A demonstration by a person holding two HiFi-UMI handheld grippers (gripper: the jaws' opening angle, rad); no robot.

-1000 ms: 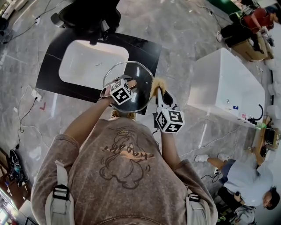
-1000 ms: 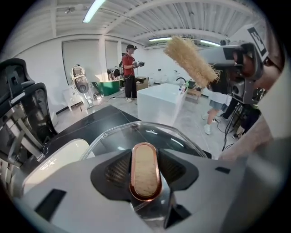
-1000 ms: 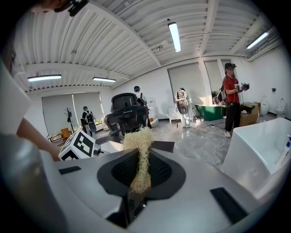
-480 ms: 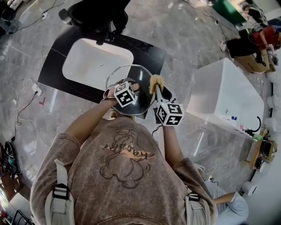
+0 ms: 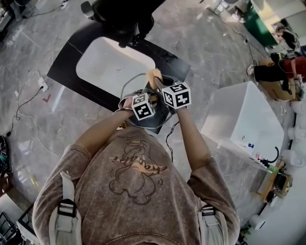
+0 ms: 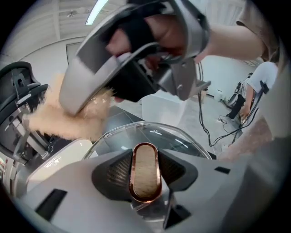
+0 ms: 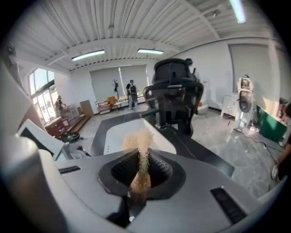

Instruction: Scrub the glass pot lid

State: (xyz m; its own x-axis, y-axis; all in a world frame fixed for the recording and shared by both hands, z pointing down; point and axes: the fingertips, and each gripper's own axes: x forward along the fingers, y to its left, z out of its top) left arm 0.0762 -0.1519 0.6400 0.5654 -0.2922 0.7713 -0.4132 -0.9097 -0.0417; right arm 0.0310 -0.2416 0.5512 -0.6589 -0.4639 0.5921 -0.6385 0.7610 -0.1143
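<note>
Black sink counter (image 5: 64,67) below; left gripper (image 6: 144,175), jaws just closed tighter, clamping handle (image 6: 144,161) of glass lid (image 6: 157,134) over counter edge; right gripper (image 7: 142,175) pinching fibrous scrubber (image 7: 141,141) near far rim. Risk: hard scrubbing twisting lid loose.

The glass lid (image 5: 129,91) hangs over the near right corner of the surface (image 5: 64,72). My right tongs (image 5: 161,83) and their scrubber (image 5: 154,74) crowd just above it, leaving little room there. The white basin (image 5: 105,64) beyond lies open. A black chair (image 5: 122,14), I think, blocks the far edge. A white cabinet (image 5: 244,115) stands well off the right edge.
</note>
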